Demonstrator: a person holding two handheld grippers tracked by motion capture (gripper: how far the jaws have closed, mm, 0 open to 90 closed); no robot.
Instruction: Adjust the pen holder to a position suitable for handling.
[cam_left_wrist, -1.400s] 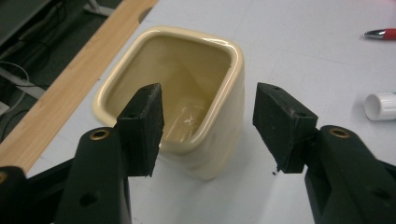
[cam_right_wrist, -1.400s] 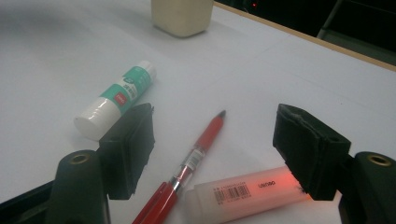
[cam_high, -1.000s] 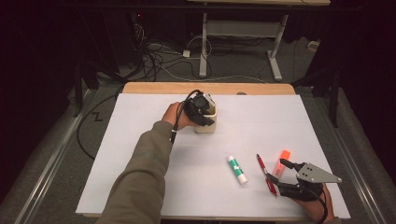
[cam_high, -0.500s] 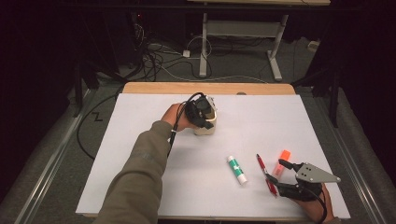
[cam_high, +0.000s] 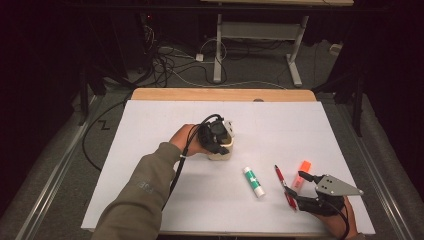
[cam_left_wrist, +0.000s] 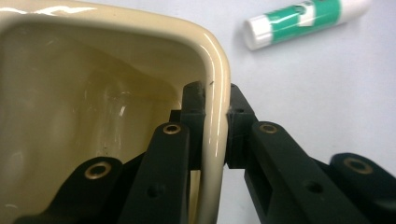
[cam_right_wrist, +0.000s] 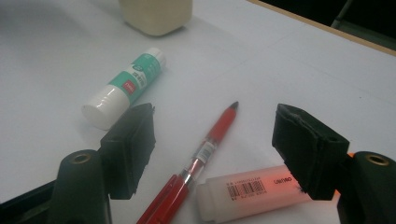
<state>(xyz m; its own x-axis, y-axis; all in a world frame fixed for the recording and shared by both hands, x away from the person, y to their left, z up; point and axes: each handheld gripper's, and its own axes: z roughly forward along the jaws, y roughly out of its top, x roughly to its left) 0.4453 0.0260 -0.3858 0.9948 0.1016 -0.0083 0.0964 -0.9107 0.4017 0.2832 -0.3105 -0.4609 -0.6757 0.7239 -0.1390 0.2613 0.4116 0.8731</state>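
Gripping the wall of the cream container (cam_high: 220, 148) mid-table: left gripper (cam_left_wrist: 215, 114), jaws clamped across its rim. Right gripper (cam_right_wrist: 212, 144) hovers wide open over red pen (cam_right_wrist: 196, 161) and orange highlighter (cam_right_wrist: 247, 190). Glue stick (cam_high: 253, 181) unloaded; container seemingly empty.
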